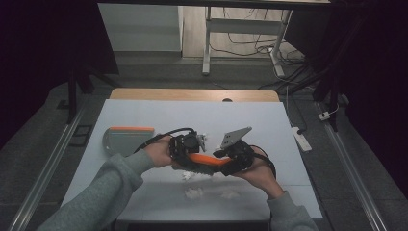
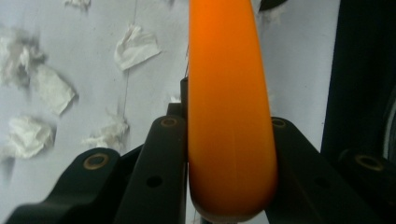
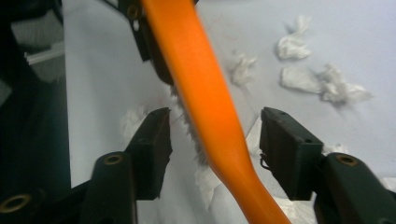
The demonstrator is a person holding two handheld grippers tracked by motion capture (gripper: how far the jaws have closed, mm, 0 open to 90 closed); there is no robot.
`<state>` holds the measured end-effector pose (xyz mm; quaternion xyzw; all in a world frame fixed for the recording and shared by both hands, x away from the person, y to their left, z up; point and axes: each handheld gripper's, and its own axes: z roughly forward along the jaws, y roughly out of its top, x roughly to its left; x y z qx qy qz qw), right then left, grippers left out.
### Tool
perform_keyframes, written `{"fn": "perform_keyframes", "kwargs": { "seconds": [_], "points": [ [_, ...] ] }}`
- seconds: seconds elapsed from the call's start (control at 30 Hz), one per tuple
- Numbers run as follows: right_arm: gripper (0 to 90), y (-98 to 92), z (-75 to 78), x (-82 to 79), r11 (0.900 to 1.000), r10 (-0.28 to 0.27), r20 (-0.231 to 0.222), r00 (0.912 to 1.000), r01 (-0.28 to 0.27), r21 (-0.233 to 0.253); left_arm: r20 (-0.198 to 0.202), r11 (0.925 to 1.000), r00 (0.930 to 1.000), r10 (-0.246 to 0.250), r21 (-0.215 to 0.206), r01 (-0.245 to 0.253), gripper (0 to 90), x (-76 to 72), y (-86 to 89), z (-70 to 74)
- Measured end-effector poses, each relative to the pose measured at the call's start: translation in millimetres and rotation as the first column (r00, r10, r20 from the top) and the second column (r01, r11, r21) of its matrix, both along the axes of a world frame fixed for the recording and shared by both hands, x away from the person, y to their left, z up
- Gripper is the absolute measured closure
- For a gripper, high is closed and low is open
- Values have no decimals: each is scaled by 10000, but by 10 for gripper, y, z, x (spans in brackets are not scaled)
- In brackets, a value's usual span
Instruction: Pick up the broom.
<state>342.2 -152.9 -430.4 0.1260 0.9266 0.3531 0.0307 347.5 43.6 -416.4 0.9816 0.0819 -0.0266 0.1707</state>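
At frame center, the left gripper clamps the orange brush handle; the right gripper stands wide around it, above paper scraps.

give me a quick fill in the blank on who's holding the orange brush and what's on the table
The left gripper is ____ on the orange brush handle.
The right gripper has its jaws ____ on either side of the handle.
Scraps of white ____ lie scattered on the table.
The grey dustpan has an ____ edge.

Missing words: shut; open; paper; orange

A white power strip lies beside the table.
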Motion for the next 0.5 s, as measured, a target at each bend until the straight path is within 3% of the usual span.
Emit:
{"fn": "perform_keyframes", "kwargs": {
  "seconds": [0.13, 0.23, 0.3, 0.5],
  "points": [
    [640, 10, -51, -12, 9985, 426, 20, 9991, -425, -347, -121, 9990, 9990, -432, 134, 434, 784, -2, -6, -9],
    [666, 12, -65, -18, 9958, 844, -119, 9964, -847, -345, -206, 9981, 9980, -592, 126, 595, 783, -1, 2, -12],
    [669, 11, -62, -29, 9941, 1052, -43, 9944, -1053, -262, -369, 9963, 9958, -841, -180, 835, 783, 4, 36, 2],
    [669, 19, -69, -45, 9928, 1184, -194, 9928, -1188, -183, -366, 9940, 9937, -1061, -320, 1049, 785, 0, 45, 30]
  ]
}}
